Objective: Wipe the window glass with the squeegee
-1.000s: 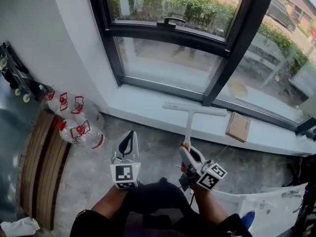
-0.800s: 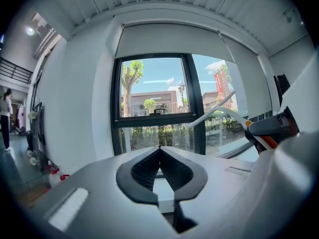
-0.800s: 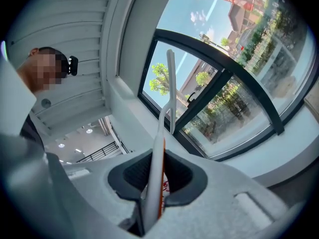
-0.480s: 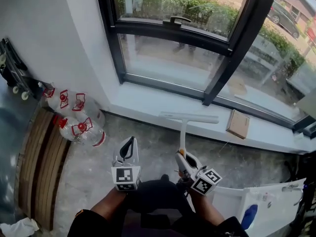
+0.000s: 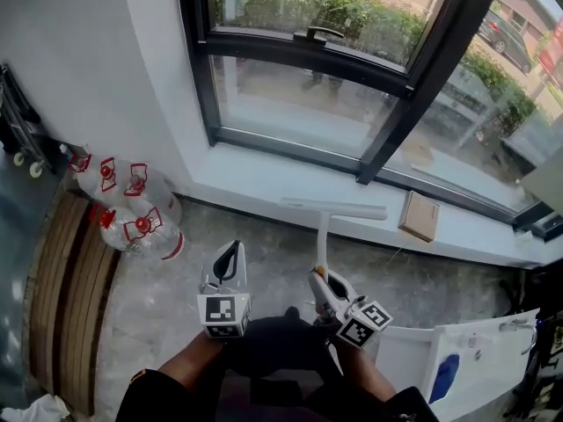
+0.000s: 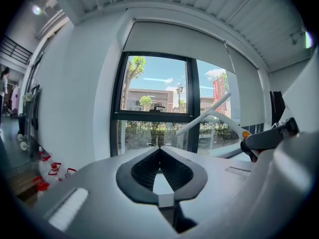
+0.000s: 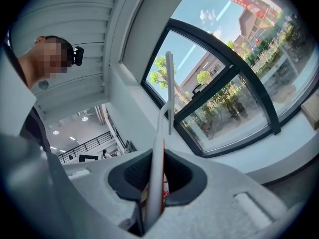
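Approach step, we judge: the right gripper [image 5: 322, 280] has its jaws clamped on the squeegee [image 5: 323, 227] handle, blade short of the window glass [image 5: 299, 104]; the left gripper [image 5: 227, 255] has its jaws closed, empty; next, the blade must press flat onto that glass.

White T-shaped squeegee [image 5: 323, 229], handle in right gripper [image 5: 320, 280] jaws, blade up & level, apart from window glass [image 5: 295, 104].

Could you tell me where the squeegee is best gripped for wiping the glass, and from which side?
By the lower end of its handle, from the person's side, as the right gripper is shut on it now. The squeegee is T-shaped: its slim shaft fits lengthwise between the jaws, leaving the wide blade free to face the window glass.
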Available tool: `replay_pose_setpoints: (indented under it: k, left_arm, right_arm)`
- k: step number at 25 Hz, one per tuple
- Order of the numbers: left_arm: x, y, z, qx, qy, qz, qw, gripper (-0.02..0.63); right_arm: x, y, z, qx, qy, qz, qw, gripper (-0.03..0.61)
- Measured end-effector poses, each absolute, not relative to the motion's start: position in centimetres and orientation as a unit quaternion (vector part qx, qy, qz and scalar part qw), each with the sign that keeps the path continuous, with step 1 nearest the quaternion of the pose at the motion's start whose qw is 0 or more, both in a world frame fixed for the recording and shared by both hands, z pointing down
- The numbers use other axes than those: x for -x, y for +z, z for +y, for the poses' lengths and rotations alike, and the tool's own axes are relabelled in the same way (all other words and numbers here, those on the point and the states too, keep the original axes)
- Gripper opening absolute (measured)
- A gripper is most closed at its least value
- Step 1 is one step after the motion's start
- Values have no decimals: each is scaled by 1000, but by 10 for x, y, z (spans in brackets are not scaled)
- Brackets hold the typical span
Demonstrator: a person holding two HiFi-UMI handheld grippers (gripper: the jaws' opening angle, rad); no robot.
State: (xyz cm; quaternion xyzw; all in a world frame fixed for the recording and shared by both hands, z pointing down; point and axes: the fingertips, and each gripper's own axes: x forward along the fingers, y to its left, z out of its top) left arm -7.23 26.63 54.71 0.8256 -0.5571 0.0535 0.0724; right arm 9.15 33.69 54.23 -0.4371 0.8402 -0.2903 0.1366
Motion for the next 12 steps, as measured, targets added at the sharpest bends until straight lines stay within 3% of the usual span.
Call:
replay_pose_setpoints:
  k: [12]
  left_arm:
    - [64, 558, 269, -831, 61, -548, 81, 18]
  right_arm:
    - [-91, 550, 337, 436, -299, 840, 122, 46]
